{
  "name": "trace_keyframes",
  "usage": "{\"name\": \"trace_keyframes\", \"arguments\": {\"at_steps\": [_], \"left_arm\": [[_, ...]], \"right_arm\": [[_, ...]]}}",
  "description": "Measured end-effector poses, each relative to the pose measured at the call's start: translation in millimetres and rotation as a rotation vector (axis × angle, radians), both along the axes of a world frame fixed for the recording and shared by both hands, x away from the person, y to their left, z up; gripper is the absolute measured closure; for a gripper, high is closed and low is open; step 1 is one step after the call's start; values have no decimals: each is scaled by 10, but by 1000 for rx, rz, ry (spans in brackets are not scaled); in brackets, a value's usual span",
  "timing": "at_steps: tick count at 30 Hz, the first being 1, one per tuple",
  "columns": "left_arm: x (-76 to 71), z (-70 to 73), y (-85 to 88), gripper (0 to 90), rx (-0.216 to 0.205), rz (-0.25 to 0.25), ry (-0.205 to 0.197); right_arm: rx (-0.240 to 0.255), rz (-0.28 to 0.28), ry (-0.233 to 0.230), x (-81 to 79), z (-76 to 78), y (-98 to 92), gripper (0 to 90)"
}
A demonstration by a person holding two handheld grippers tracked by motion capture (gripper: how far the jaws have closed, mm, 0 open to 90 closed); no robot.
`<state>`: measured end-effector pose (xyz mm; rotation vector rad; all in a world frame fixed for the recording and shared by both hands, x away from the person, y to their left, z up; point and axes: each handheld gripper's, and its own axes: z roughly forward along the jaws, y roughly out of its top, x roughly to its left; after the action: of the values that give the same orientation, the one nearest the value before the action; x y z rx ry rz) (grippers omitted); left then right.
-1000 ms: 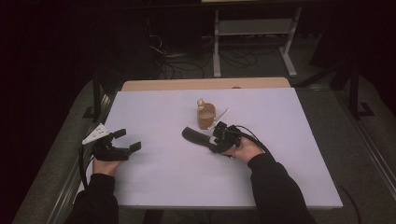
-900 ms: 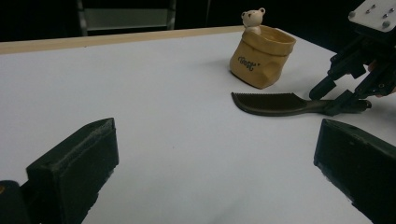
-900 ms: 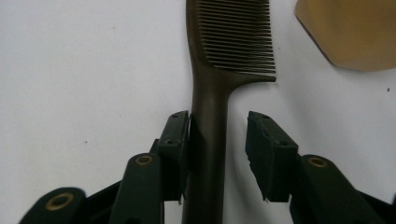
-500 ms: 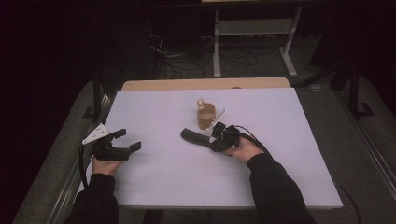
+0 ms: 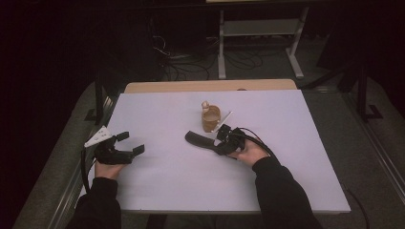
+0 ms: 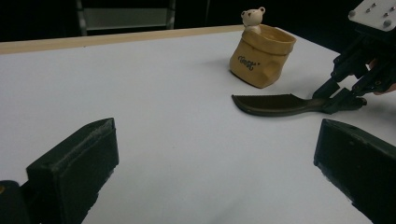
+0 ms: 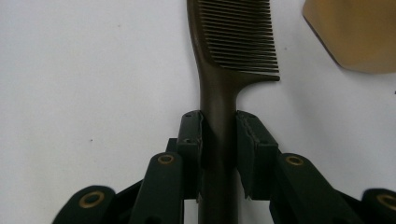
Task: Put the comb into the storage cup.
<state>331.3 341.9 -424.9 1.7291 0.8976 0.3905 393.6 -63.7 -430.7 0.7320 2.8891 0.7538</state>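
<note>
Comb (image 7: 224, 70) lies flat on the white table (image 5: 167, 181), just in front of the bear-topped pouch holder (image 5: 210, 117) — long axis running straight out from the right gripper (image 5: 220, 144), teeth end away. Right jaws have just been closing and now clamp the handle. Left gripper (image 5: 131, 143) is well apart from the holder with jaws spread, seemingly empty. Dark room behind.

Dark brown plastic comb (image 7: 233, 60): handle end is hiding btwn right gripper (image 7: 219, 140) pads, teeth getting cut off at top edge. Tan crumpled-bag ceramic cup (image 7: 359, 32) is running off the corner.
</note>
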Motion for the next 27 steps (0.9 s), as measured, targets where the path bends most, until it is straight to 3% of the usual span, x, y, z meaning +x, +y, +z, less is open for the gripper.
{"name": "trace_keyframes", "arguments": {"at_steps": [4,11,27], "left_arm": [[1,3,-4,0,1,-1,-1],[0,3,-7,0,0,-4,-1],[-1,-2,-17,0,2,-8,6]], "right_arm": [[21,-9,15,0,-7,-25,713],[8,-1,6,-47,17,-23,713],[40,1,-32,-115,214,-114,713]]}}
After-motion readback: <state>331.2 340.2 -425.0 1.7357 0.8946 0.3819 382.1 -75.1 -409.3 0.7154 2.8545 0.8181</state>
